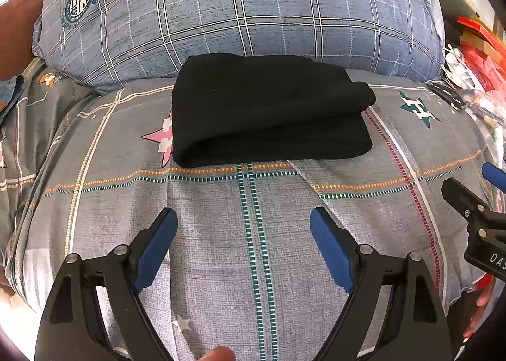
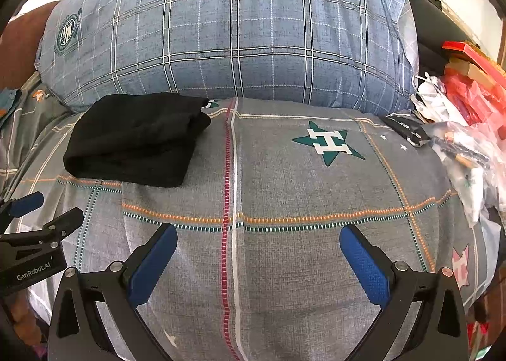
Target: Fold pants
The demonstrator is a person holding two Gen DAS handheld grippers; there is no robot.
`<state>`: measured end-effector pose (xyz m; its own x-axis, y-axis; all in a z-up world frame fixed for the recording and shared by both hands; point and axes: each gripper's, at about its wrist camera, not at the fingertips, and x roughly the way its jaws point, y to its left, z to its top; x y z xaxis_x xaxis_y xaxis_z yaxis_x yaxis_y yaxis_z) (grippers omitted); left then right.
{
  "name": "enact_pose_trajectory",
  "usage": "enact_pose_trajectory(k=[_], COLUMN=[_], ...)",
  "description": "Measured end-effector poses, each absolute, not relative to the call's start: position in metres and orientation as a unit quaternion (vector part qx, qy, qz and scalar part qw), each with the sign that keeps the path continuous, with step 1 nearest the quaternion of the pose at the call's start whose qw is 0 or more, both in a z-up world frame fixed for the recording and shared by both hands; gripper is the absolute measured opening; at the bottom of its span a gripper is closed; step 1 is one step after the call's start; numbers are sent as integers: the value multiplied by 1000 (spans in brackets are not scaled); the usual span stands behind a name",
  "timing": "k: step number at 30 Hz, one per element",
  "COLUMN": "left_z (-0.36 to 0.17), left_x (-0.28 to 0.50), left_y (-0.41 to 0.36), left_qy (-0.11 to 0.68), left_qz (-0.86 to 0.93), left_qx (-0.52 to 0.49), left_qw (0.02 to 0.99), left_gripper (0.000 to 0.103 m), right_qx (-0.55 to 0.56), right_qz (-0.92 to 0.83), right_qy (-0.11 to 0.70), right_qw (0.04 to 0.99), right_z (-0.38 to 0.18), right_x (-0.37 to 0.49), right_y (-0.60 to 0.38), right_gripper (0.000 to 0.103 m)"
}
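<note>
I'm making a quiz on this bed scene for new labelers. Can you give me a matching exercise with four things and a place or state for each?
Things
1. black pants
2. blue plaid pillow
3. left gripper
4. red packaging

Places or states
A. open, holding nothing, above the grey bedspread
B. at the right edge of the bed among plastic bags
C. folded into a compact bundle on the bedspread
D. behind the folded bundle, at the far side of the bed

Pairs: 1-C, 2-D, 3-A, 4-B
</note>
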<state>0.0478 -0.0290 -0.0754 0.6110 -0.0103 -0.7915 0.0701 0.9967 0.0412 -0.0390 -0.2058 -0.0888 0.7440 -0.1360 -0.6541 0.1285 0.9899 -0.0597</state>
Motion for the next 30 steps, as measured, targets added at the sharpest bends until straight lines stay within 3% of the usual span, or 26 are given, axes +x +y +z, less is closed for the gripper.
enact_pose_trajectory(k=[30], left_z=[-74], left_x=[48], left_y=[-32], left_qy=[442], left_qz=[-35], left_qx=[29], left_qw=[896], left_gripper=[87], right_qx=[-5], right_qz=[-70], right_qy=[360], right_qw=[930], right_z=[-95], right_x=[-37], right_y=[-207], right_gripper=[103])
